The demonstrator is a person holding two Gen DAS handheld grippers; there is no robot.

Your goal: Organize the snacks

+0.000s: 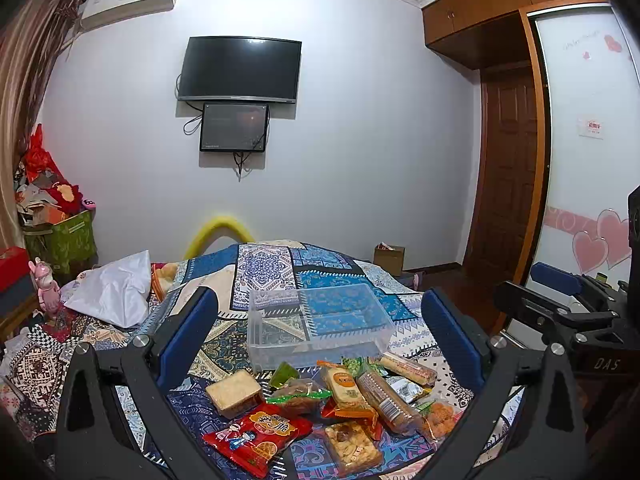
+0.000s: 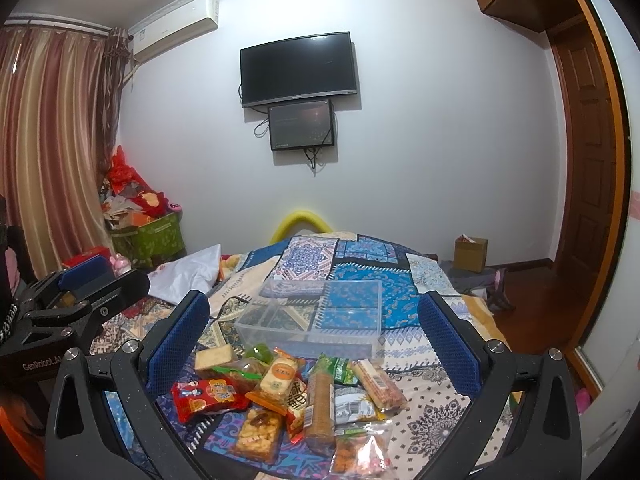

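A pile of wrapped snacks (image 1: 332,404) lies on the patterned bedspread (image 1: 272,268), with a red packet (image 1: 258,438) at its near left and a pale cracker pack (image 1: 233,393). Behind the pile stands an empty clear plastic box (image 1: 318,322). My left gripper (image 1: 320,320) is open and empty above the pile. In the right wrist view the same snacks (image 2: 296,396), red packet (image 2: 208,398) and clear box (image 2: 316,320) show. My right gripper (image 2: 314,320) is open and empty above them. Each gripper shows at the other view's edge.
A white bag (image 1: 116,288) lies on the bed's left. A green bin of clutter (image 1: 60,236) stands in the left corner. A cardboard box (image 2: 470,254) sits on the floor by the wooden door (image 2: 588,160). A TV (image 1: 240,70) hangs on the far wall.
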